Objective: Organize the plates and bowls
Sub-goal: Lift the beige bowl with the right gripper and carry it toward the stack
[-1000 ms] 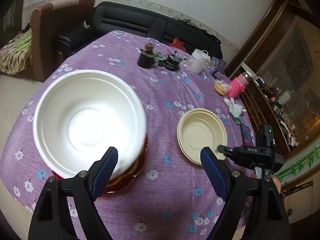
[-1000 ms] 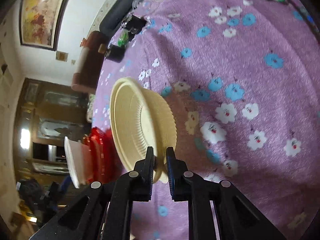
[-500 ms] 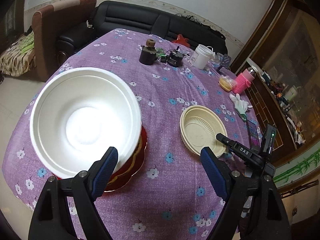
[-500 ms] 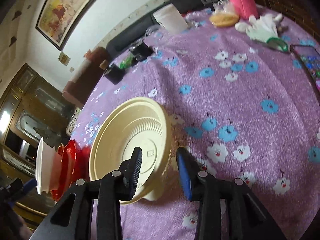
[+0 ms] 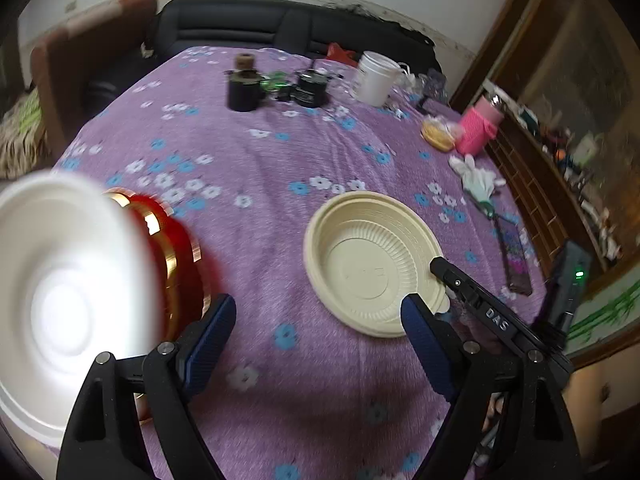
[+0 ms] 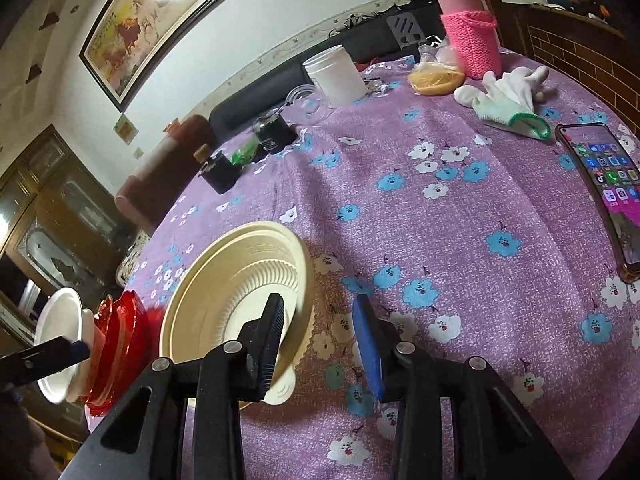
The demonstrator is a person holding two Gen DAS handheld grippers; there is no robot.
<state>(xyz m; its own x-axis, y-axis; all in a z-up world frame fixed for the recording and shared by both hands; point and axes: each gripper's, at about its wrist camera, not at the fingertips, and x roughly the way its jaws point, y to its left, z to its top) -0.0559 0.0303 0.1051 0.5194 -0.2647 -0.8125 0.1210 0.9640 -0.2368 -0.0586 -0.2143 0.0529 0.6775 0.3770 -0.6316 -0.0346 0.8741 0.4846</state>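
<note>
Purple flowered cloth covers the surface, and everything here is placed from the cream plate lying flat near its front edge. Well to the plate's left, red plates are stacked with a white bowl on top; that stack looks blurred in the left wrist view. Beyond the plate, along the far side, stand a white tub, a pink flask and dark jars, with a glove and a phone to its right. The right gripper has just been opening: its jaws are released, one finger over the plate's inside, one outside the rim, no pad pressing. The left gripper hangs with jaws wide and empty, between stack and plate. Risks, as I judge them: withdrawing the right jaws could catch the rim and drag or flip the light plate, and the left gripper could nudge the bowl off the stack.
</note>
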